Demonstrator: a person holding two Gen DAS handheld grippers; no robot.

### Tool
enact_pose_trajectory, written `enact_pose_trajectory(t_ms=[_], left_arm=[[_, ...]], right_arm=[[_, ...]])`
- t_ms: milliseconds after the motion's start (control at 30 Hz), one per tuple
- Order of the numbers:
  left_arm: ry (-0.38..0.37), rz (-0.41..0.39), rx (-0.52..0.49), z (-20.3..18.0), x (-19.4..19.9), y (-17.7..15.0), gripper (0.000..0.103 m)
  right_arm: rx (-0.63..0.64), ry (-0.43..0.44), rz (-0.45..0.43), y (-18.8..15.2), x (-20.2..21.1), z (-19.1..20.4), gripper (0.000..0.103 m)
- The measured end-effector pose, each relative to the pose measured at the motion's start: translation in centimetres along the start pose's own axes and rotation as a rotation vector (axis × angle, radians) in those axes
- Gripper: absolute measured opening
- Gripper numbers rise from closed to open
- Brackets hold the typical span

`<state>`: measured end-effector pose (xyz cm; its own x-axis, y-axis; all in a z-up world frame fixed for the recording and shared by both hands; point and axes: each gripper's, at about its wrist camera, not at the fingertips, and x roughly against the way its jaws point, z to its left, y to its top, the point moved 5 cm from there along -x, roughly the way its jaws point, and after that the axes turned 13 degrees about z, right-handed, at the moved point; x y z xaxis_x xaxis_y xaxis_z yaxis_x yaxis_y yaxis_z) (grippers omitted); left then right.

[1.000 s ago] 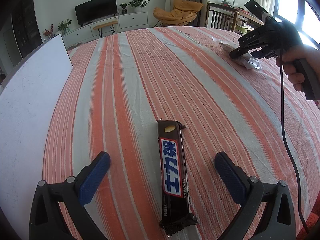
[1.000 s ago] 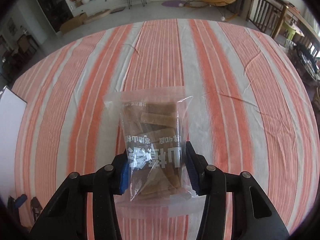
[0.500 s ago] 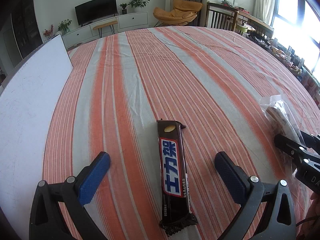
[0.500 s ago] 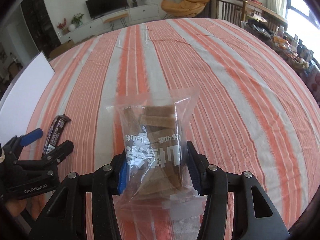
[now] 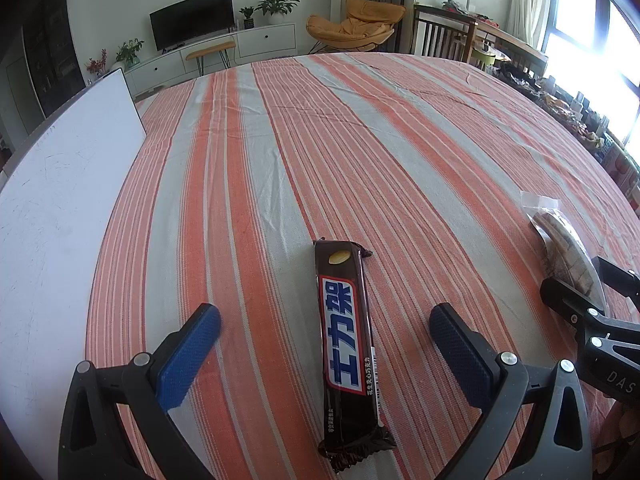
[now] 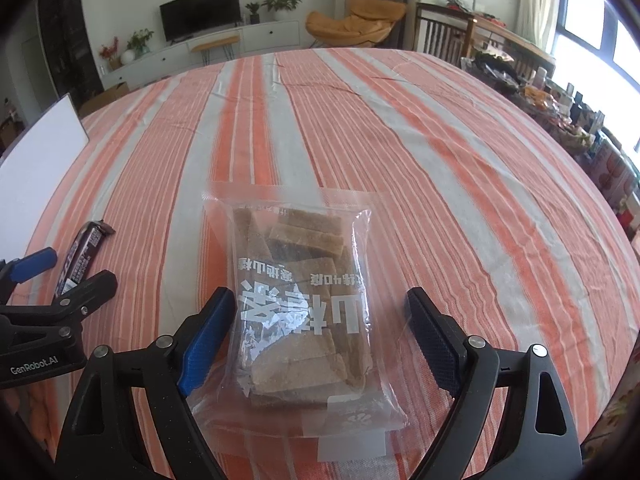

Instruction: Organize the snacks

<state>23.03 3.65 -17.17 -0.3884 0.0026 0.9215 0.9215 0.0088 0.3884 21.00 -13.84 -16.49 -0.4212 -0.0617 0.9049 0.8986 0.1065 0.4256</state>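
A second ago the right gripper [image 6: 316, 320] pinched the clear bag of brown snack slices [image 6: 298, 300] over bare cloth; now its fingers are opening, pads clear, and the bag lies flat on the striped counter [image 6: 460, 168]. The left gripper [image 5: 324, 340] is unmoved, fingers spread either side of the chocolate bar [image 5: 348, 340]. Open cloth lies ahead; a white board [image 5: 60, 184] borders the left edge.

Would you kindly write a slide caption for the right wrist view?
Right gripper opening around a clear snack bag lying on the striped tablecloth, beside the chocolate bar.
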Motion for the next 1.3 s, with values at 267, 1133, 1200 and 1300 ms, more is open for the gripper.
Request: enact_pose_trajectory(t_ms=[267,1133,1200,1300], left_arm=[[0.0,0.0,0.0,0.01,0.0,-0.01,0.103],[0.0,-0.001,0.0,0.0,-0.01,-0.04,0.103],[0.0,-0.001,0.0,0.01,-0.01,-0.05,0.103],[0.0,-0.001,0.0,0.01,-0.01,-0.05,0.103]], right_arm=[[0.015,0.013,-0.003,-0.71,0.13,0.26,0.09],[0.017,0.011,-0.002,-0.65,0.13,0.07,0.091],[0.016,0.01,-0.001,-0.65,0.11,0.06,0.091],[0.014,0.009,-0.001,-0.63,0.12,0.01,0.092]])
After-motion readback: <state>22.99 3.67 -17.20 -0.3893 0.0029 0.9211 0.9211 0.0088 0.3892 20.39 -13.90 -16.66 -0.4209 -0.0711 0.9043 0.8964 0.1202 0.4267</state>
